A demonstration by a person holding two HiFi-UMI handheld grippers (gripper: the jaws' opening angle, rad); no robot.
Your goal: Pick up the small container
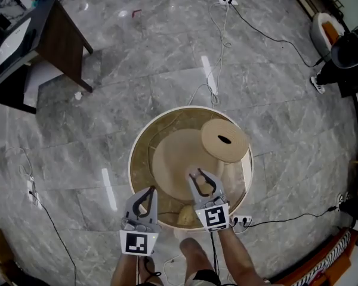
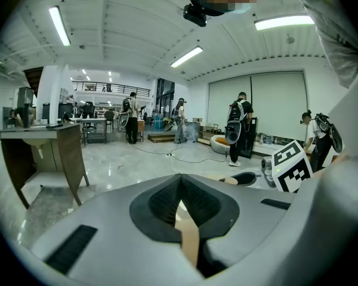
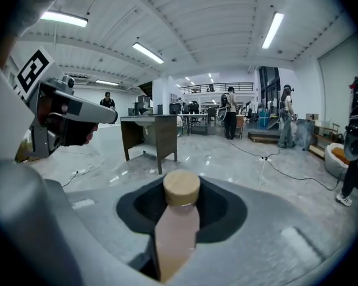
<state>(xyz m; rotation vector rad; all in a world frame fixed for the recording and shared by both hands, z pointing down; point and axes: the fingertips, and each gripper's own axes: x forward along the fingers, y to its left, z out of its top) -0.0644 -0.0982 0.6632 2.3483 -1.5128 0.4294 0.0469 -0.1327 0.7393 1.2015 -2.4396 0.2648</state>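
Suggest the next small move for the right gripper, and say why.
Probably raise it straight up a little. The right gripper has its jaws closed on the small bottle with a wooden cap, above the round table, so a short lift should carry it clear.

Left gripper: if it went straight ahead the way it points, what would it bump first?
Nothing close, it seems: the left gripper points level over the table toward open floor. Depth is hard to judge.
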